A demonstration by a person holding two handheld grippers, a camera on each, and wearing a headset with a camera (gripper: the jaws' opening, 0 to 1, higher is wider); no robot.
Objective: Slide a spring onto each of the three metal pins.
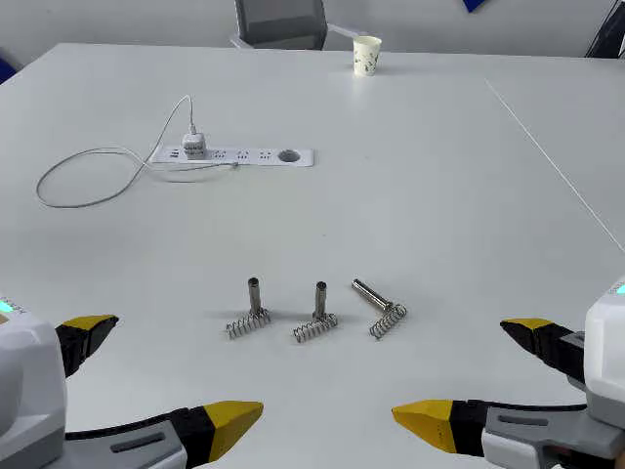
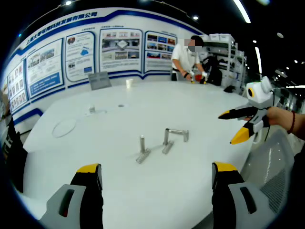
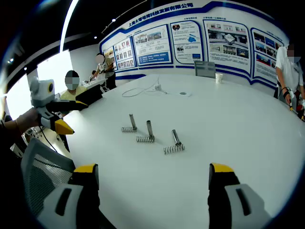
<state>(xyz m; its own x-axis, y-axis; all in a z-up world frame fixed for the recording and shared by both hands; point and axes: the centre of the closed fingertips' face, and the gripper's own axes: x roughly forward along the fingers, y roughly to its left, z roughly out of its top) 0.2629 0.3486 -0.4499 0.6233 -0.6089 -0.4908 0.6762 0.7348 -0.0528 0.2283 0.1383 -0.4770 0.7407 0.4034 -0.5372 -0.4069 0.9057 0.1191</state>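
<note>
Three short metal pins sit mid-table: the left pin (image 1: 254, 294) and middle pin (image 1: 320, 298) stand upright, the right pin (image 1: 370, 294) lies tilted on its side. A coil spring lies at each one's foot: left spring (image 1: 248, 323), middle spring (image 1: 314, 327), right spring (image 1: 388, 320). The same pins and springs appear in the left gripper view (image 2: 142, 144) and the right gripper view (image 3: 149, 130). My left gripper (image 1: 161, 371) is open at the near left, well short of the pins. My right gripper (image 1: 476, 373) is open at the near right, holding nothing.
A white power strip (image 1: 234, 155) with a plugged charger and looped white cable (image 1: 88, 176) lies further back. A paper cup (image 1: 366, 55) stands near the far edge by a grey chair (image 1: 281, 21). People stand and sit beyond the table (image 3: 267, 124).
</note>
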